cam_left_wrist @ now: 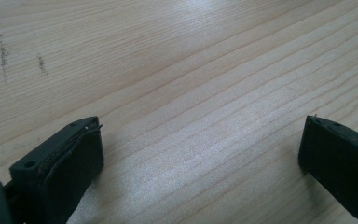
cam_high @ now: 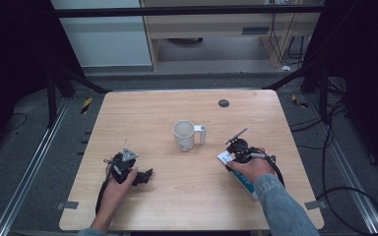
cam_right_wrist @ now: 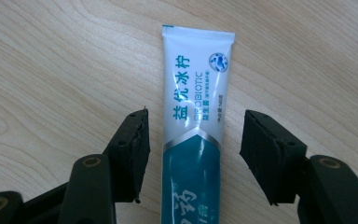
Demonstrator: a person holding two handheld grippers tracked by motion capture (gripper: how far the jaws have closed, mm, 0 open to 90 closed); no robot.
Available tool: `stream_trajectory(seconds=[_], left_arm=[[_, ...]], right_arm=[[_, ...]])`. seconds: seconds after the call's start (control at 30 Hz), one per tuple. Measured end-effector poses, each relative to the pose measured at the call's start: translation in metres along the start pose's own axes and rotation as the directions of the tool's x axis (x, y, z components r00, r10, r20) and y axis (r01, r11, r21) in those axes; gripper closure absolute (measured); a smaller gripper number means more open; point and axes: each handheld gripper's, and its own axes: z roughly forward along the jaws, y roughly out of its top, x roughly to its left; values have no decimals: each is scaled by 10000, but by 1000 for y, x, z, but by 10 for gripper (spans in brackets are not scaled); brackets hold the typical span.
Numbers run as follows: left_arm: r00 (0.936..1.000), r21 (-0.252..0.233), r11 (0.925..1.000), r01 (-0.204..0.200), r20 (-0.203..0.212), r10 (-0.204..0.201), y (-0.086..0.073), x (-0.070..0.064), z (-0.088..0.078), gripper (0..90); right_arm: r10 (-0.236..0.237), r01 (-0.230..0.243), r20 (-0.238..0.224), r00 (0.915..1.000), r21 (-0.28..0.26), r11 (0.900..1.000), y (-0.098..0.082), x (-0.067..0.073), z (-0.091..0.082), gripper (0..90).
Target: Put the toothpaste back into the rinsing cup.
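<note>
A white and teal toothpaste tube (cam_right_wrist: pixel 196 121) lies flat on the wooden table (cam_right_wrist: pixel 51 60), its crimped end pointing away. My right gripper (cam_right_wrist: pixel 193 140) hangs just over it, a jaw on either side of the tube with a gap left on both sides, so neither pad touches it. From above, the right gripper (cam_high: pixel 237 150) sits on the near right of the table over the tube (cam_high: pixel 243 183). A white mug (cam_high: pixel 184 135) with its handle to the right stands at the table's middle. My left gripper (cam_high: pixel 143 176) rests at the near left, its jaws wide apart over bare wood (cam_left_wrist: pixel 196 116).
A small dark round disc (cam_high: pixel 223 103) sits near the table's far edge. Black frame bars and cables run around the table on the floor. A pale cabinet stands beyond the far edge.
</note>
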Motion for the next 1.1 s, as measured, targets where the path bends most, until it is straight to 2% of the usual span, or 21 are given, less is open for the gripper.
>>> stream_trajectory(seconds=[0.13, 0.2, 0.47, 1.1], left_arm=[[10000, 2, 10000, -4, 1, 4, 0, 0, 0, 0], [10000, 1, 10000, 0, 3, 0, 0, 0, 0, 0], [10000, 2, 10000, -3, 6, 3, 0, 0, 0, 0], [10000, 9, 10000, 12, 19, -12, 0, 0, 0, 0]], right_arm=[[-7, 8, -103, 9999, 128, 9999, 0, 1, 3, 417], [-69, 69, -1, 10000, 194, 9998, 0, 1, 6, 417], [159, -154, -70, 9998, 574, 9982, -2, -1, 14, 438], [249, -235, -195, 9995, 675, 9974, 0, -6, 19, 492]])
